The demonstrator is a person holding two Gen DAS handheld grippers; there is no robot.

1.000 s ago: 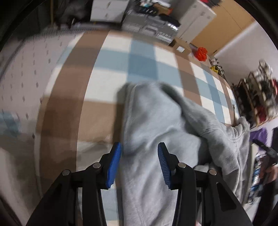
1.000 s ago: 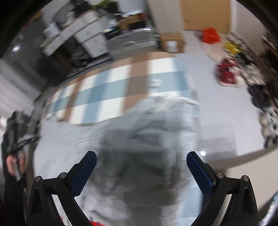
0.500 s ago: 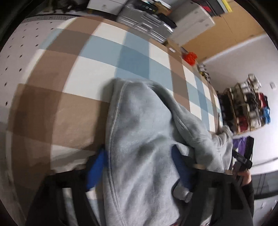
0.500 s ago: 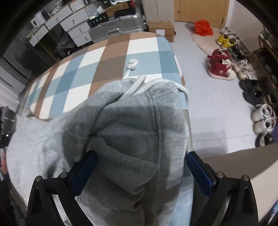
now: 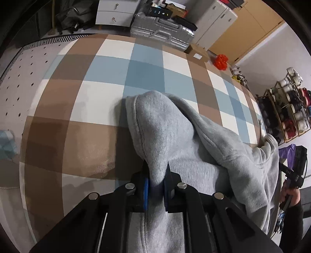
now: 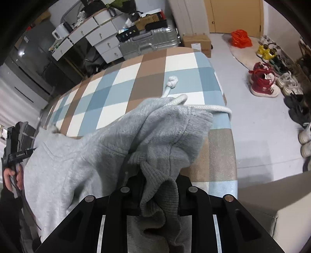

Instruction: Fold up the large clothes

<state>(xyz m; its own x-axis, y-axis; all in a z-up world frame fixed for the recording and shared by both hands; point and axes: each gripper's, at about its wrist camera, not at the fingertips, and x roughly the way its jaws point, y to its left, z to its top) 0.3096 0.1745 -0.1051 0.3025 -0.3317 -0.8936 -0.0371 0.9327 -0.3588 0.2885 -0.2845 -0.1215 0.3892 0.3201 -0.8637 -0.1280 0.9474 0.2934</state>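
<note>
A grey hoodie lies bunched on a bed with a brown, blue and white checked cover. My left gripper is closing, and its blue pads pinch a raised fold at the hoodie's seamed edge. In the right wrist view the hoodie spreads to the left. My right gripper is closing on a bunched ribbed hem, which hides its pads. A white drawstring with a knotted end trails over the checked cover.
The bed's end drops to a grey floor with several shoes. A silver suitcase, white drawers and a cardboard box stand beyond the bed. A shoe rack lines the right wall.
Both grippers have gone from open around the hoodie to pinched on it. The left one now holds a fold, the right one the ribbed hem. The fabric has bunched up between them.
</note>
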